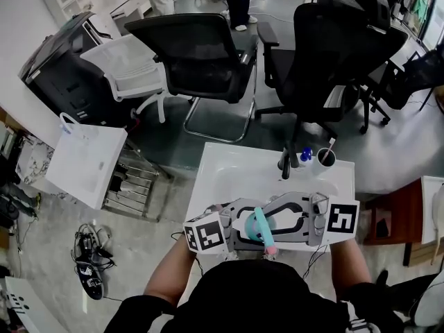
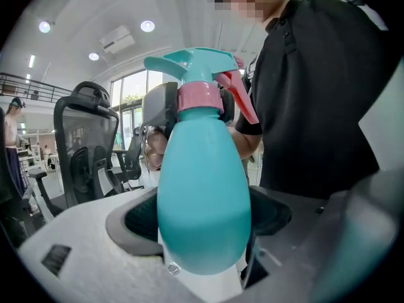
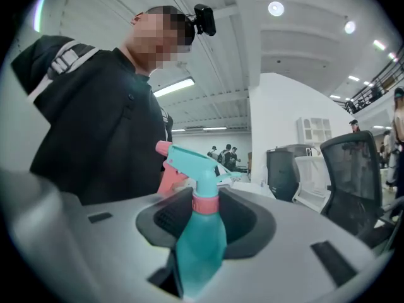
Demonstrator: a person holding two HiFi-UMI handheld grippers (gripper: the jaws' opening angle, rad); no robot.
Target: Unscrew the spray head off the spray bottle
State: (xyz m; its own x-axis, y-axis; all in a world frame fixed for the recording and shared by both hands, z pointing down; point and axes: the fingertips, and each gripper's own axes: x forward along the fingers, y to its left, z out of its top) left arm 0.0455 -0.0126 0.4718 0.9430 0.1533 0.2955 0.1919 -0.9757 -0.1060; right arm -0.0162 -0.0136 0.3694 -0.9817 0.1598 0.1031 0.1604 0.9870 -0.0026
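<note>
A teal spray bottle with a pink collar and pink trigger is held close to the person's chest, between both grippers. In the left gripper view the bottle's fat body fills the space between the dark pads, and my left gripper is shut on it. The teal spray head and pink collar stand above the body. In the right gripper view the collar sits between the pads of my right gripper, which is shut on it. The spray head pokes out beyond the pads.
A white table lies in front of the person, with a dark cup of pens and a blue-capped item at its far edge. Two black office chairs stand beyond it. A white bag sits on the floor at left.
</note>
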